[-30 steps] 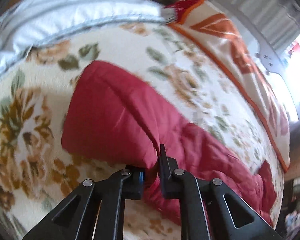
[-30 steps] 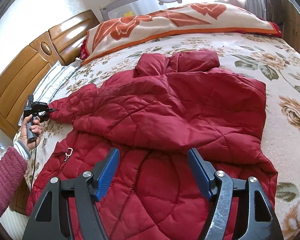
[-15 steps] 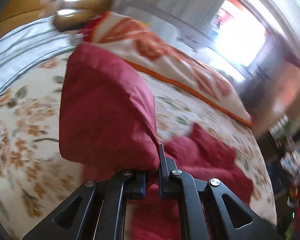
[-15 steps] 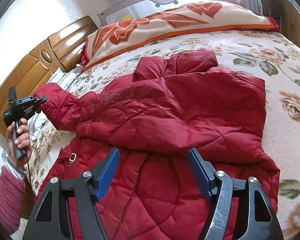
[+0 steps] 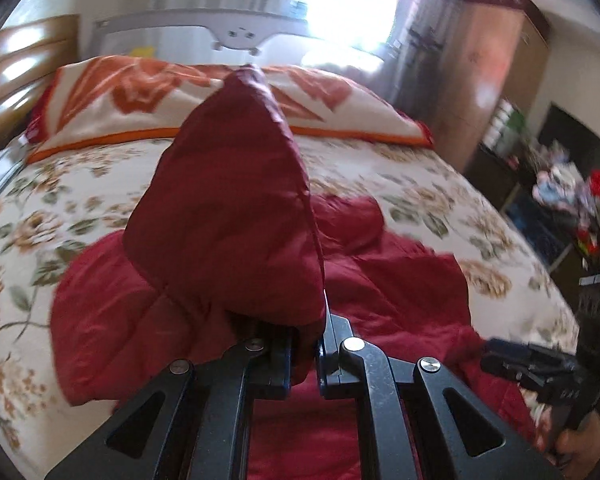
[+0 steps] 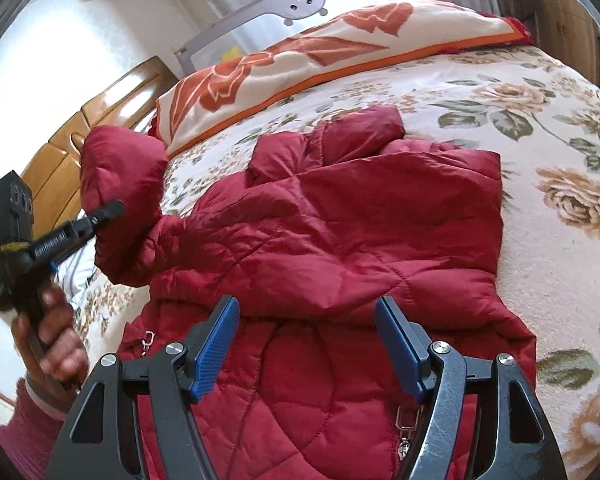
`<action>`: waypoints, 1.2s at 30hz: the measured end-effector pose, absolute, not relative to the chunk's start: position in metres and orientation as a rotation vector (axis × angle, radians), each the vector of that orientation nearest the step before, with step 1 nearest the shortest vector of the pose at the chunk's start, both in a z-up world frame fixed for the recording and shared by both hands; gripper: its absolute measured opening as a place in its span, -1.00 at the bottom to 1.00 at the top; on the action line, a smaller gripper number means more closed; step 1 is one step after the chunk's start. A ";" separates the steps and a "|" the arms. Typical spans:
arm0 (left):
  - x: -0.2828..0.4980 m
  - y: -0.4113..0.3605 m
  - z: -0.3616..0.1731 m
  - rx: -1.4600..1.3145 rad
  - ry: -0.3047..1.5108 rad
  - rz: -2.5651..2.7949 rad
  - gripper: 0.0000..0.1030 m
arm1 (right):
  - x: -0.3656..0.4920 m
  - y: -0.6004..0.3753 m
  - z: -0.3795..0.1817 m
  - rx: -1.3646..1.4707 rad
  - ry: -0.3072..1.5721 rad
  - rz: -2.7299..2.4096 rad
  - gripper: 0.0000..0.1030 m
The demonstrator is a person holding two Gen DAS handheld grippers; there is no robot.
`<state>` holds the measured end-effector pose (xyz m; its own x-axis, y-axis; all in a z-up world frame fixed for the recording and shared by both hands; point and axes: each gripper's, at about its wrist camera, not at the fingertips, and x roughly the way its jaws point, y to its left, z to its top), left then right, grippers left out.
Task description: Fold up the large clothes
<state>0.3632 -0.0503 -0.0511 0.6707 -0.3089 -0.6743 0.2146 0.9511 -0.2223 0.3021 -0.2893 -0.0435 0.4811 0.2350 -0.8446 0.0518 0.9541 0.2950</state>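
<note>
A red quilted jacket (image 6: 340, 240) lies spread on the flowered bedspread (image 6: 540, 160). My left gripper (image 5: 304, 344) is shut on the cuff of the jacket's sleeve (image 5: 228, 208), which stands lifted in front of the lens. The right wrist view shows that left gripper (image 6: 112, 210) at the left, a hand holding it, with the raised sleeve (image 6: 124, 184) hanging off the bed. My right gripper (image 6: 306, 344) hovers open above the jacket's lower front, nothing between its blue pads (image 6: 216, 344). In the left wrist view the right gripper (image 5: 500, 360) shows at the lower right edge.
An orange-and-cream flowered blanket (image 6: 320, 52) lies along the far side of the bed under a grey bed rail (image 6: 300, 4). A wooden headboard (image 6: 80, 128) stands at the left. A wardrobe (image 5: 488, 80) and cluttered furniture (image 5: 560, 200) stand beyond the bed's right side.
The left gripper has lifted the sleeve off the bed and swung it up and inward, rolling as it went. The right gripper has barely shifted and stays open.
</note>
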 end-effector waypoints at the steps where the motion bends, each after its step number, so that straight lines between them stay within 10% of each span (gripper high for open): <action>1: 0.367 -0.060 -0.055 -0.102 0.791 -0.302 -0.87 | 0.303 -0.293 -0.043 0.315 1.066 0.112 0.40; 11: 0.401 -0.114 -0.099 -0.022 0.909 -0.379 -0.83 | 0.314 -0.321 -0.046 0.450 1.060 0.118 0.43; 33: 0.416 -0.120 -0.119 -0.051 0.973 -0.469 0.01 | 0.379 -0.321 -0.091 0.792 1.130 0.188 0.59; 36: 0.402 -0.100 -0.110 -0.091 0.968 -0.470 0.01 | 0.384 -0.317 -0.104 0.777 1.194 0.185 0.21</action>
<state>0.4022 -0.0999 -0.1101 0.4753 -0.4241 -0.7709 0.3442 0.8960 -0.2807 0.3841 -0.3167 -0.1042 0.3874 0.5167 -0.7635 0.2621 0.7322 0.6286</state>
